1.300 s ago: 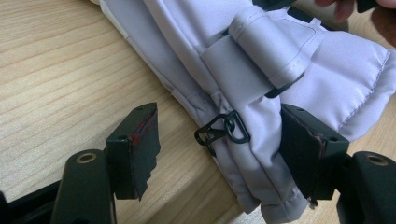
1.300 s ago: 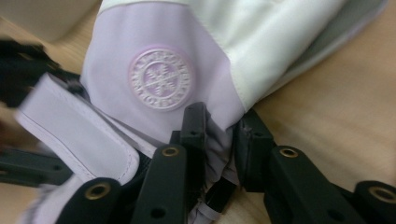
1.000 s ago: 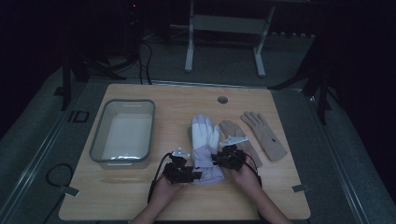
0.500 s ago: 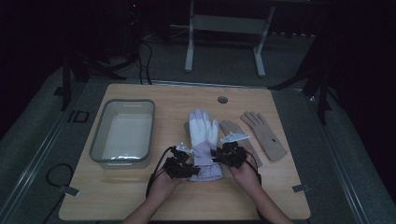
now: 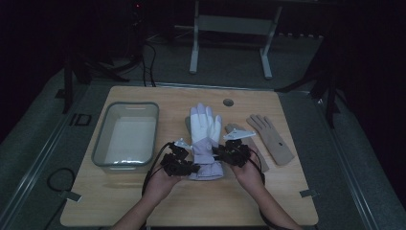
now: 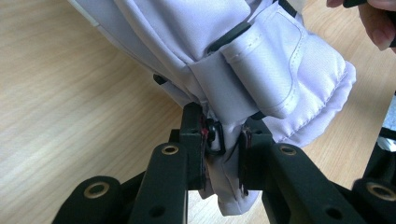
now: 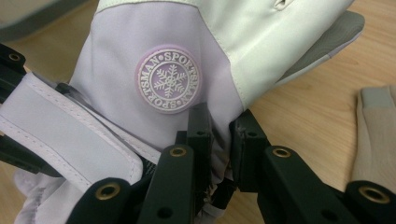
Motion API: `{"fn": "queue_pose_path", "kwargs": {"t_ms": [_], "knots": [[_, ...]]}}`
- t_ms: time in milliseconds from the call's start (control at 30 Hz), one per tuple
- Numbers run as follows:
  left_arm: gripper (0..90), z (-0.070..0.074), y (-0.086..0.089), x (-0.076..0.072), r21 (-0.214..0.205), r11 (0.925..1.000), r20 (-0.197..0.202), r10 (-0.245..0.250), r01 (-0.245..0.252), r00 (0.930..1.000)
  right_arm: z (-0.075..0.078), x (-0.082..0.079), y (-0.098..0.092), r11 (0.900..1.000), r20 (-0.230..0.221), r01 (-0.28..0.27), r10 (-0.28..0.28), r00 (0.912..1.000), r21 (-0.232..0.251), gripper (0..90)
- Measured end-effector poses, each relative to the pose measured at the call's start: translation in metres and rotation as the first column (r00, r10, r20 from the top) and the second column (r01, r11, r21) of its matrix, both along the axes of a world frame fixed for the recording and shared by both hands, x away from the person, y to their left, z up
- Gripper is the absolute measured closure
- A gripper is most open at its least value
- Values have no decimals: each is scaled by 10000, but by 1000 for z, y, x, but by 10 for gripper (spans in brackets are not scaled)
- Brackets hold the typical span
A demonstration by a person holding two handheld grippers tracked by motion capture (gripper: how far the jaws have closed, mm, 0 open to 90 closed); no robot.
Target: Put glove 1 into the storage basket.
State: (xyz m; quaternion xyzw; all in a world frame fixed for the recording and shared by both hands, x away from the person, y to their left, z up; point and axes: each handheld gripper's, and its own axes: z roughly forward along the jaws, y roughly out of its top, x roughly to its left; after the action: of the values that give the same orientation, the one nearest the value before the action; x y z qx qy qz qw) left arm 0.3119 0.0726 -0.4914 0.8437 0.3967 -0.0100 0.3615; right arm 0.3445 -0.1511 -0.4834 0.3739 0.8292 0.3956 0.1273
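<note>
both sets of jaws are clamped on the white and lilac ski glove (image 5: 205, 143), one at each side of its cuff. on my left gripper (image 6: 223, 140) the jaws have just been closing, and now the pads pinch a fold of cuff fabric with a small black buckle (image 6: 215, 138) caught between them, right under the padded wrist strap (image 6: 261, 70). my right gripper (image 7: 220, 135) grips the opposite edge of the cuff, just below the round lilac snowflake badge (image 7: 169, 78); its jaws stand nearly together with the cloth bunched between them.

from the high view i see my left gripper (image 5: 179, 162) and right gripper (image 5: 235, 152) flanking the wrist end of the glove near the middle of the wooden table (image 5: 201, 206), the glove's fingers pointing away from me. a tan glove (image 5: 270, 139) lies flat to the right, well apart from the held one, and a second tan one sits partly behind my right gripper. a grey tray (image 5: 98, 155) rests at the left side of the table, just beside my left hand (image 5: 160, 184) but not touching the glove.
</note>
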Motion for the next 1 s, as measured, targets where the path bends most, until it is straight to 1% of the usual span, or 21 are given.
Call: {"fn": "queue_pose_path", "kwargs": {"t_ms": [67,133,167,233,433,600,667,767,1000], "knots": [[763,6,3,1,120,9999,72,-7,6,10000,4,1,3,10000,51,-22,22,10000,73,797],[763,11,6,2,123,9999,86,14,-15,10000,8,1,6,9999,112,-42,41,9999,143,797],[762,13,8,3,215,9998,129,-57,54,9999,10,2,7,9998,168,-70,67,9998,172,797],[762,18,11,3,257,9997,165,-29,25,9999,13,2,10,9997,217,-68,63,9997,243,797],[763,27,21,4,465,9989,289,-14,1,9996,20,5,20,9992,281,-139,129,9995,366,797],[763,34,31,5,505,9987,339,54,-71,9994,27,7,30,9990,416,-251,236,9989,369,798],[762,38,36,6,558,9984,402,81,-103,9992,30,8,35,9990,475,-274,256,9985,362,798],[763,43,43,6,560,9983,377,135,-156,9992,35,9,42,9985,539,-369,348,9979,399,798],[763,57,63,7,797,9966,434,180,-214,9989,45,13,62,9968,616,-598,565,9965,535,798]]}}
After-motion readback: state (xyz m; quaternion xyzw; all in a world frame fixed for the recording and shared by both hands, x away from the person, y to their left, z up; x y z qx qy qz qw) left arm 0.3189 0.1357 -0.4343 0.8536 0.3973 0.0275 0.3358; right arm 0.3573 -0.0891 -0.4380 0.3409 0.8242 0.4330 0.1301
